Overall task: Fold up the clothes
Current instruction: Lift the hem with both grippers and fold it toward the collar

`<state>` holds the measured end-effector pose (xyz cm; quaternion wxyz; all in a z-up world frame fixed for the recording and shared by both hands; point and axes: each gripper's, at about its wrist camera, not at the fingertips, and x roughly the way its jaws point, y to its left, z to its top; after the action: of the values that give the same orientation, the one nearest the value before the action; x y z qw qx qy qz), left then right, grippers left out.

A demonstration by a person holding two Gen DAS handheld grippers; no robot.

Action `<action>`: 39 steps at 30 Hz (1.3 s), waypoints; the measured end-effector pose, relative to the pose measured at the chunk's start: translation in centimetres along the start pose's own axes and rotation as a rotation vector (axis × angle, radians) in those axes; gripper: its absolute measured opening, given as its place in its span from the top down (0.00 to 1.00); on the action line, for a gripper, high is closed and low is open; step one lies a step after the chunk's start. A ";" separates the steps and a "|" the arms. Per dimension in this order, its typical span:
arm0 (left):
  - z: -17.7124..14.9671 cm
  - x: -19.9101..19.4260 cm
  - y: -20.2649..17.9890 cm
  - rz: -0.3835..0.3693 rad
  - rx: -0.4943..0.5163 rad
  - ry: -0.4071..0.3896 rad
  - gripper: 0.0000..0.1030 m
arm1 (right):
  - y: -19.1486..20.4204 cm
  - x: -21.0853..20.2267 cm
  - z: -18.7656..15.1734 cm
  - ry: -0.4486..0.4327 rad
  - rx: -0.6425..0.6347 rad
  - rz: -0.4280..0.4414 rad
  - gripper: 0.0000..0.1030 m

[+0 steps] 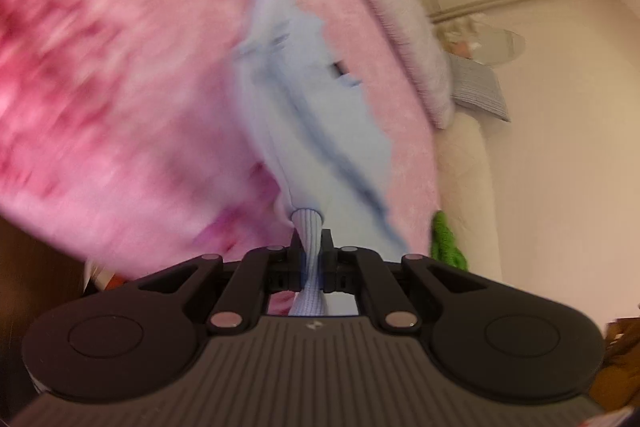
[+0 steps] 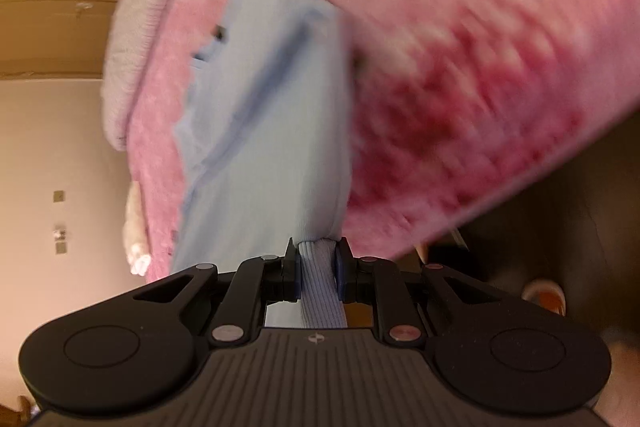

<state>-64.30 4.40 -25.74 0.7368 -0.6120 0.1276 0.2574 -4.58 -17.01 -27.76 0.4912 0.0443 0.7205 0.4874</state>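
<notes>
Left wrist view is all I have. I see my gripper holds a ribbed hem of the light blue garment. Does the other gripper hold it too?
Observer: Yes, the right gripper is shut on a ribbed edge of the same light blue garment.
Operator: What is beside that gripper?
Observer: A dark space past the pink blanket edge, on its right.
Operator: Anything there?
Observer: A round pale and orange object, too blurred to name.
</notes>
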 end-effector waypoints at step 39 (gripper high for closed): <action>24.1 21.9 -1.9 0.311 0.488 0.207 0.92 | 12.1 15.8 21.7 -0.149 -0.555 -0.432 0.88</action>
<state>-48.01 32.35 -29.89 0.7968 -0.4130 0.3524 0.2652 -1.46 12.14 -30.16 0.6274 -0.2088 0.5158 0.5446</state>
